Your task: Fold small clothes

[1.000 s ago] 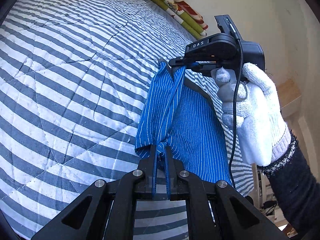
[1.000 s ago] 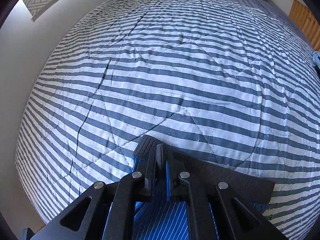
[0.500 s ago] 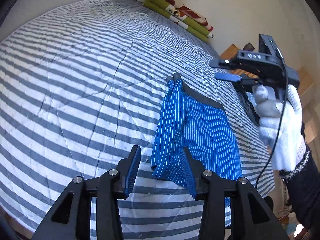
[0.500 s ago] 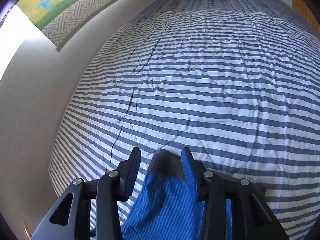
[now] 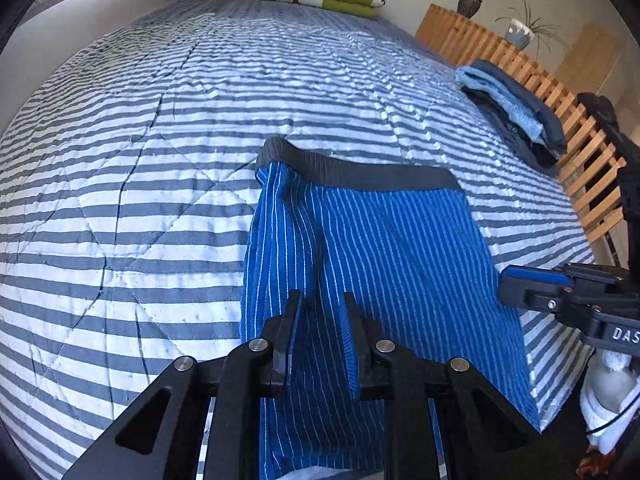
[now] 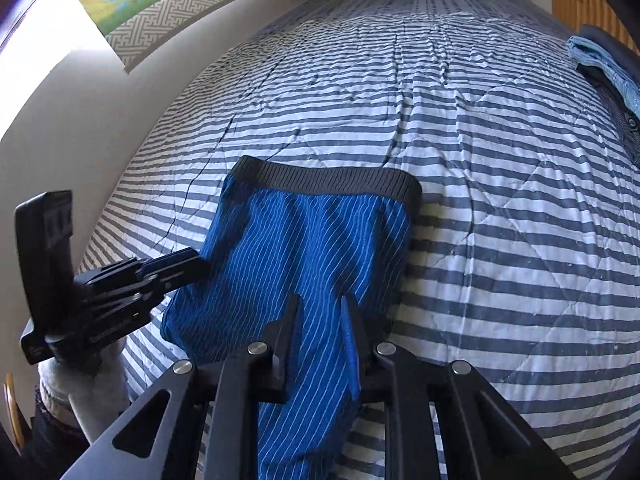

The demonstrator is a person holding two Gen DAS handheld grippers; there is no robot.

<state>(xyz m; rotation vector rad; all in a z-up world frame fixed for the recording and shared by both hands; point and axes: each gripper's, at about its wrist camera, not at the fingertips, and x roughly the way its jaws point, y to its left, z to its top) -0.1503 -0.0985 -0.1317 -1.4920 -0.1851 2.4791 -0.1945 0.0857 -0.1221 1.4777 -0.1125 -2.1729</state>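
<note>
Blue striped shorts flat on quilt, both grippers spread just above hem

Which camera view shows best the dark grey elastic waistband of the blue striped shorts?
The right wrist view: the dark grey elastic waistband of the blue striped shorts appears whole, ribbing visible. The left wrist view also shows the band whole, but flatter and darker.
</note>
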